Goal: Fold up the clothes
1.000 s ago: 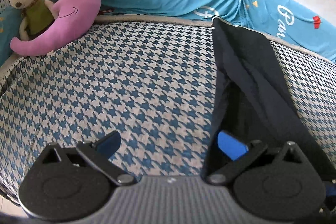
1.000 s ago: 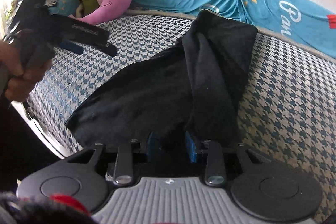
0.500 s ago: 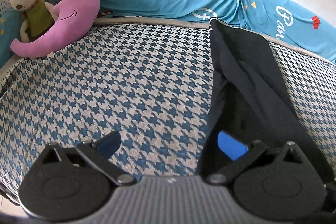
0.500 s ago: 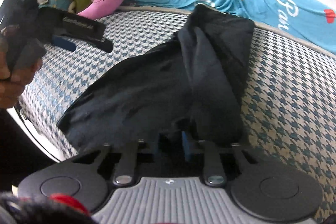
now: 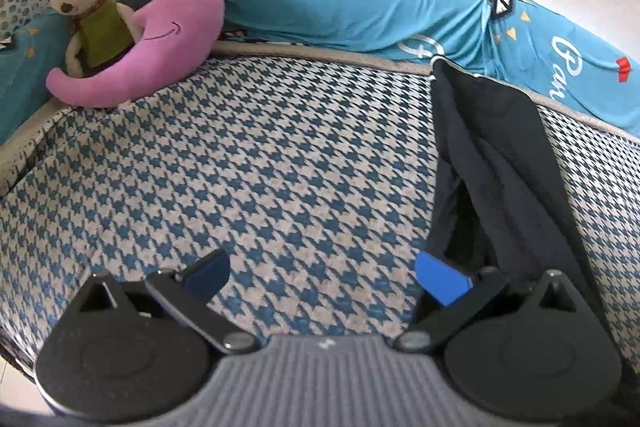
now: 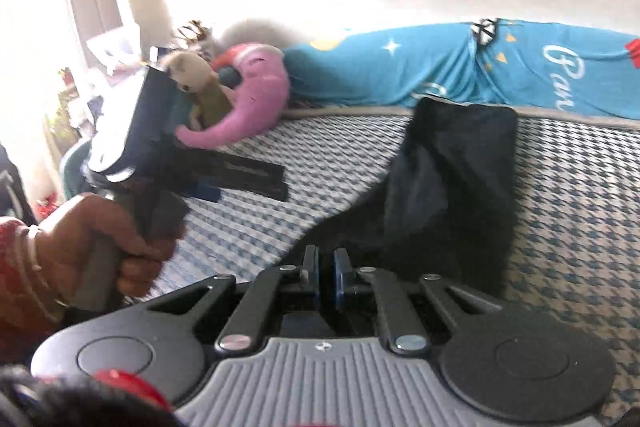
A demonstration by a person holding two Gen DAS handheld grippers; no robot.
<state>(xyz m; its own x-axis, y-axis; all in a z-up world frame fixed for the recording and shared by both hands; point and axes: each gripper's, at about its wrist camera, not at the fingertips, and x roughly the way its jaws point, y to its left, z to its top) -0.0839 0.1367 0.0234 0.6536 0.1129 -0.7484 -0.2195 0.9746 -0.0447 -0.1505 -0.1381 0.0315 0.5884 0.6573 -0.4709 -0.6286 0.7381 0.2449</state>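
**Operator:** State the pose of each hand-held gripper.

**Inspector:** The left hand-held gripper hangs low over the bed, its two blue-padded fingers spread wide with nothing between them. In the right wrist view a hand grips its handle from below, and the tool points across the bed towards the right. The right hand-held gripper sits at the near end of the dark garment. Its pads are drawn almost together with only a narrow slit between them. Dark cloth lies directly at the tips, but whether it is pinched cannot be told; the view is blurred.

**Operator:** Location of the garment, and clearances?

**Inspector:** The garment lies on the right half of the bed as a long strip, with a raised fold along its middle. Its far end reaches the bed's back edge, just beside the blue bolster. Its near end spreads leftward towards the front edge. The left gripper's right finger is just beside the garment's left edge. The houndstooth cover left of the garment is bare up to the toys.

**Operator:** Count of items?

**Inspector:** One garment, two grippers, one bolster, one pink moon cushion, one stuffed rabbit leaning on that cushion in the far left corner.
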